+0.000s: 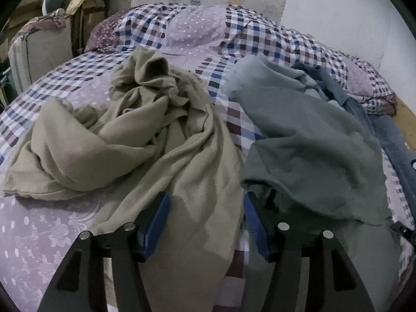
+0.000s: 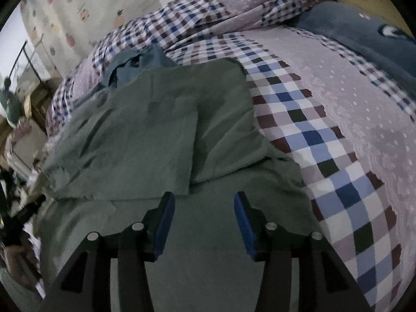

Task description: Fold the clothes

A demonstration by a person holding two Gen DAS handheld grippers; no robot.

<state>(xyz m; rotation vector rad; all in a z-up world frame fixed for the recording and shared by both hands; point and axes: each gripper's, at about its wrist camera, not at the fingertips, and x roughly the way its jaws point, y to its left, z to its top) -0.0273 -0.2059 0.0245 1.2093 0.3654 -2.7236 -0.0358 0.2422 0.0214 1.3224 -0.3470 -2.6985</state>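
Left hand-held gripper (image 1: 206,202) stands wide, blue pads apart, nothing pinched; a tongue of the beige garment (image 1: 145,140) runs down between the fingers without either pad pressing it. That garment is a rumpled heap on the bed (image 1: 39,234), bunched toward the pillow end, so it looks like the one waiting its turn.

Over to the right hand-held gripper (image 2: 204,205): jaws at a middling spread, empty, poised just above the grey-green garment (image 2: 156,135). This piece lies flat with one panel lapped over another along a straight edge, probably a fold in progress, laid smooth so the next crease lands clean. A blue garment (image 2: 135,65) is crumpled just beyond it, near the checked quilt (image 2: 197,20).

Both tools tilt steeply down toward the bed, side by side.
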